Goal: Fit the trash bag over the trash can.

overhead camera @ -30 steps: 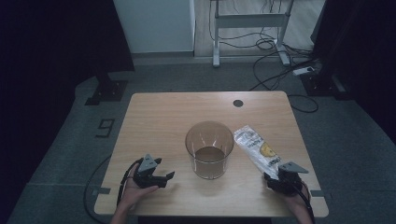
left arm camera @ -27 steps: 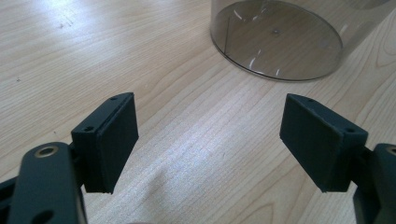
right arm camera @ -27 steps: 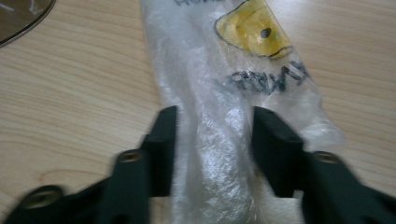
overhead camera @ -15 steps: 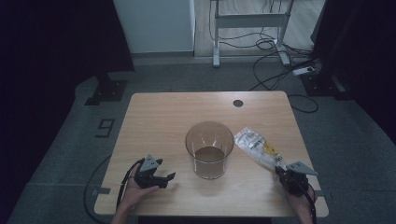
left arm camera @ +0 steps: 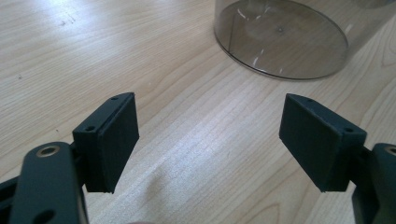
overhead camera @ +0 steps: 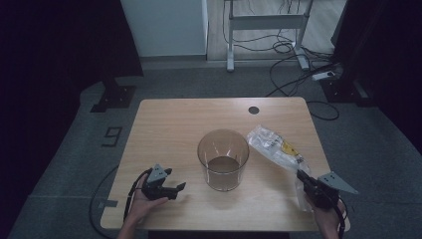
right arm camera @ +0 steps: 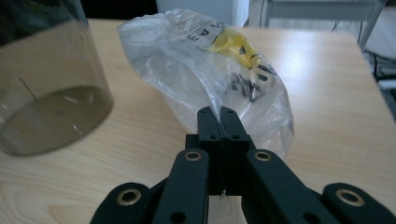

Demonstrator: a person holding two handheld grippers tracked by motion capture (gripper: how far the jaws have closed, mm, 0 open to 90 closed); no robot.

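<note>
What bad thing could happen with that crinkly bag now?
The right gripper pinches just one thin edge of the bag, so the plastic might slip out or tear as it is lifted. The bag hangs close beside the bin, so swinging it over could bump the bin and shove or tip it. The left gripper is open and holds nothing, so the bin is not being steadied.

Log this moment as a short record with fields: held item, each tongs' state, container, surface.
held item: clear plastic bag with yellow and black print, pinched at its near end
right tongs: shut on the bag
left tongs: open, nothing between them, low over the table
container: clear brownish tumbler, upright, left of the bag
surface: light wooden table
</note>
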